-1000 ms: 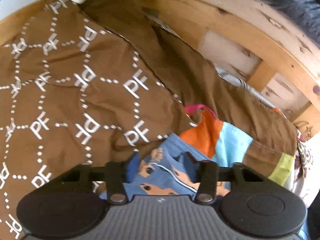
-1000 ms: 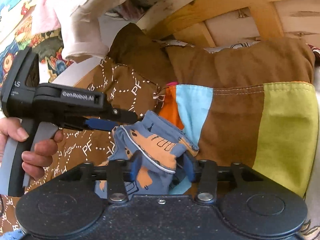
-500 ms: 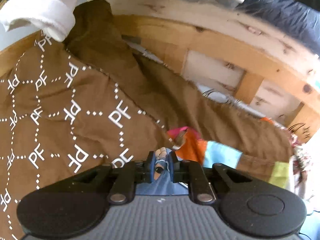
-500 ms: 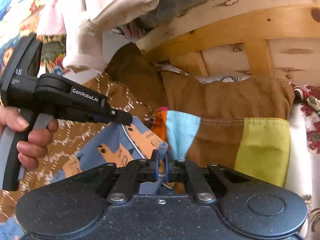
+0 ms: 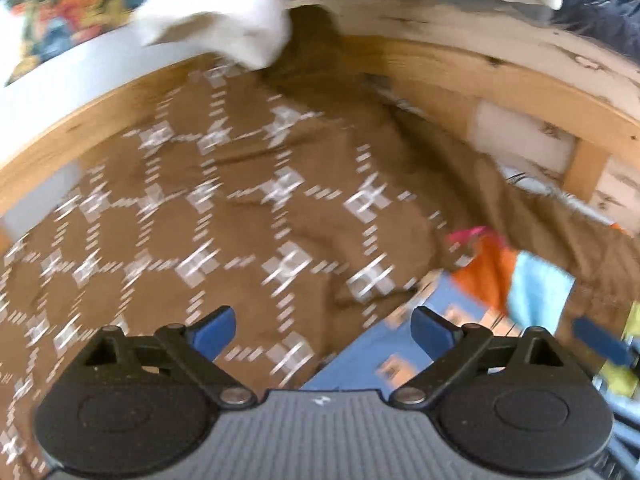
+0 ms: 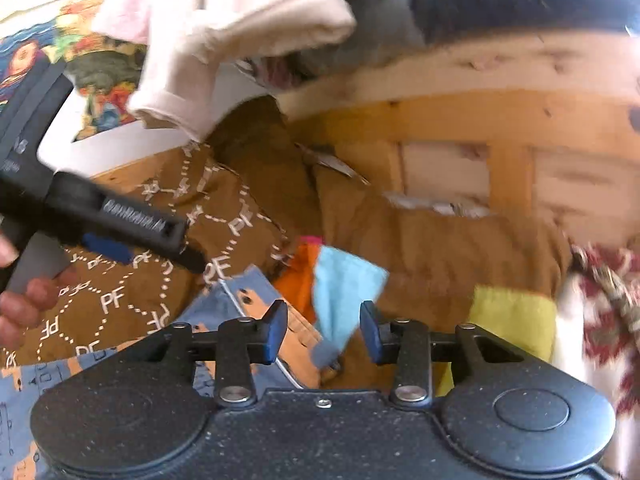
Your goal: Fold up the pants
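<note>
- The left gripper [image 5: 323, 328] stands wide open; its jaws have just been opening, and nothing is between the blue pads [image 5: 212, 330]. Under the gap lies only the brown quilt with the white "PF" pattern [image 5: 224, 216], seen blurred.
- The right gripper [image 6: 323, 330] is about half open; its jaws also have just been opening. The pads [image 6: 276, 330] do not press on anything. Behind the gap I can see the edge of the pants and a light blue patch [image 6: 344, 292] of the blanket, but the cloth is not pinched.
- The pants [image 6: 224, 312] are small, of blue-grey fabric with orange animal figures and a white piping. They lie released on the quilt, low in both views: to the lower right in the left wrist view [image 5: 404, 344], and to the lower left and centre in the right wrist view.
- In the right wrist view the left gripper [image 6: 120, 232] comes in from the left, tilted down toward the quilt, just above the pants. A hand [image 6: 24, 300] holds its grey handle; only the fingers show at the picture's edge.
- Just beyond the pants lies a brown patchwork blanket [image 6: 440, 256] with orange, light blue and yellow-green [image 6: 516, 320] patches.
- Farther back stands a wooden bed frame [image 6: 508, 120] with slats.
- On top of the frame hangs a cream-white garment [image 6: 240, 40], and beside it something dark, too blurred to name.
</note>
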A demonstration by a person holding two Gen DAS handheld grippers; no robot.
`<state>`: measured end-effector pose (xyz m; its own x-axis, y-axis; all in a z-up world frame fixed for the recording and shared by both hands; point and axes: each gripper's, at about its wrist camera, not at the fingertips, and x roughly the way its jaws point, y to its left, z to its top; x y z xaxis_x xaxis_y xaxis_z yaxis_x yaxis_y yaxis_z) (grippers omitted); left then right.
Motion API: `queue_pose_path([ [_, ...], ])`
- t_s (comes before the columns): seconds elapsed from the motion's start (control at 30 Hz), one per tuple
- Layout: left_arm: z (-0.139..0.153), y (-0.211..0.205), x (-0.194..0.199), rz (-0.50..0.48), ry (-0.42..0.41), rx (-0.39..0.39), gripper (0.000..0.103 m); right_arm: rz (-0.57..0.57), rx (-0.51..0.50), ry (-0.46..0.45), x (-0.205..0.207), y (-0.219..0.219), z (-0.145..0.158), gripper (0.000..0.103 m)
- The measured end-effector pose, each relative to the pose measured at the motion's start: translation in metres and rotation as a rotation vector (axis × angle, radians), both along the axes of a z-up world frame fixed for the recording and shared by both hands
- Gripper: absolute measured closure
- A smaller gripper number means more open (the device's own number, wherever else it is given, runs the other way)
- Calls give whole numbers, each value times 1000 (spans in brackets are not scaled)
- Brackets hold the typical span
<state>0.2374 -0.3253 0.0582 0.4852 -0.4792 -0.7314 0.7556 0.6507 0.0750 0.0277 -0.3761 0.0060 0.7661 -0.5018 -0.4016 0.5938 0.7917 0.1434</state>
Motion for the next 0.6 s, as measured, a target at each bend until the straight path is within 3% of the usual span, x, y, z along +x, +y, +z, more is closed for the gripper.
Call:
queue_pose_path([
  [0.07, -3, 27, -6, 63, -17, 19, 5, 32, -11, 6, 3, 3, 2, 58],
  [0.17, -13, 69, -17, 186, -40, -16, 1, 83, 31, 51, 12, 2, -4, 43],
  [0.23, -24, 102, -25, 298, -30, -15, 1, 98, 35, 97, 16, 1, -8, 38],
  [0.3, -41, 128, -33, 397, 17, 15, 1, 87, 9, 139, 19, 1, -11, 27],
  [0.43, -78, 184, -44, 532, 104, 130, 1, 32, -61, 196, 24, 1, -14, 25],
  [0.6, -76, 248, -55, 596, 155, 60, 0, 20, -207, 177, 24, 23, -6, 3],
])
